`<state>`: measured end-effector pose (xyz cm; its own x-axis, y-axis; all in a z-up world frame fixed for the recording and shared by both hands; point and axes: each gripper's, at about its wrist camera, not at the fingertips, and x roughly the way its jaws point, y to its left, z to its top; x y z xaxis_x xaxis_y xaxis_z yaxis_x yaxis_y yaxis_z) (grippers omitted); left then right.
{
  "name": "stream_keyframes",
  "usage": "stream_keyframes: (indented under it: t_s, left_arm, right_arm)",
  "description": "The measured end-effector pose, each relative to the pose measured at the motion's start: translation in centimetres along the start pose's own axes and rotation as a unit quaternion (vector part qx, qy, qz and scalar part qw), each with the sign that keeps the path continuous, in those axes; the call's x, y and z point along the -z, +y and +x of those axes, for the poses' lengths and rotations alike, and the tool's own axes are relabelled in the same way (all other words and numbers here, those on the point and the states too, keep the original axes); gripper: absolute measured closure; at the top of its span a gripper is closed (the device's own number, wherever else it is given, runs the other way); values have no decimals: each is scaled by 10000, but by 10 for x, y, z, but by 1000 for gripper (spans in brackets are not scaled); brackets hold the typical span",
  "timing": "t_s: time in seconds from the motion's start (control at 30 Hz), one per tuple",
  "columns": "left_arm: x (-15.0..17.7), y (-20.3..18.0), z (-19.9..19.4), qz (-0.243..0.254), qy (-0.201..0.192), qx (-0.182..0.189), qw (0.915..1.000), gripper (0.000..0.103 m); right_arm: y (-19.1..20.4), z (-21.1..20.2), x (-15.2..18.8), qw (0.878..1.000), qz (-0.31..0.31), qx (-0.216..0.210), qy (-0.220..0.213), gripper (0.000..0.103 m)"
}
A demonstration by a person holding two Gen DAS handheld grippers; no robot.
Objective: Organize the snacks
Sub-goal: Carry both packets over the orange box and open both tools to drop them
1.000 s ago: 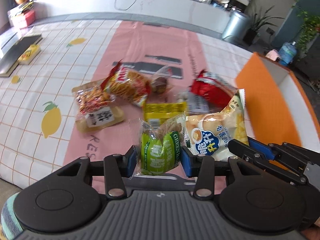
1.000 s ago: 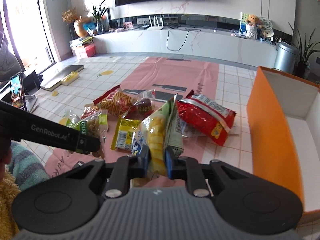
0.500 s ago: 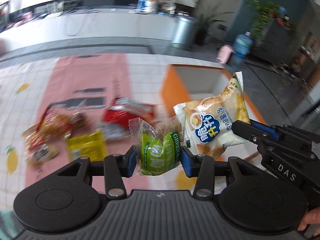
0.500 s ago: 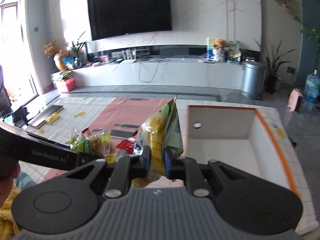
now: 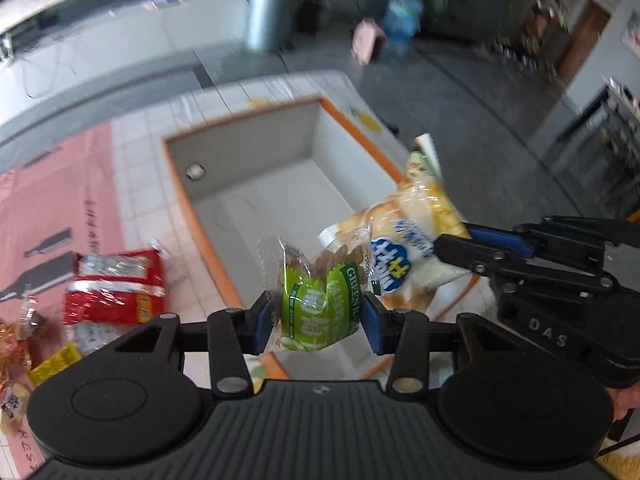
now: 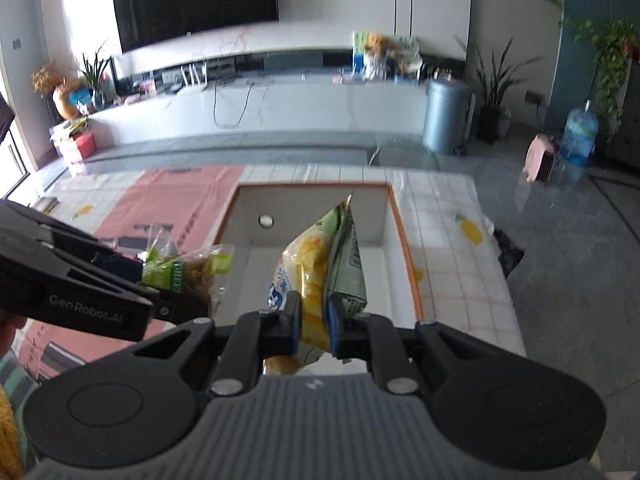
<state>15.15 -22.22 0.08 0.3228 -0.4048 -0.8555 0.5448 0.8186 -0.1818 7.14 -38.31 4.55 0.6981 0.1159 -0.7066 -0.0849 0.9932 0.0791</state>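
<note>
The left gripper is clamped on a green snack packet and the right gripper pinches a yellow chip bag, both just ahead over the orange-rimmed box; light, crinkly, crushable, best gripped at the seams

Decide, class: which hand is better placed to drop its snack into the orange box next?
Right, probably. Its tongs hold the yellow packet over the orange box; the left tongs' green packet hangs near the box's edge.
</note>
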Motion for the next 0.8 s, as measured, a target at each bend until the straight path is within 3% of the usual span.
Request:
stream_keyframes:
  t_s: [0.27, 0.47, 0.8]
  left_arm:
    - [-2, -22, 48, 964, 750, -348, 9919, 51]
    - [-3, -32, 73, 1551, 1266, -631, 9777, 51]
    - [1, -30, 97, 1726, 1640, -772, 9682, 51]
  right_arm:
    - [-23, 54, 13, 9956, 403, -307, 783, 93]
    - [-29, 77, 12, 9901, 457, -468, 1241, 93]
    - [-26, 105, 25, 9831, 514, -465, 1694, 93]
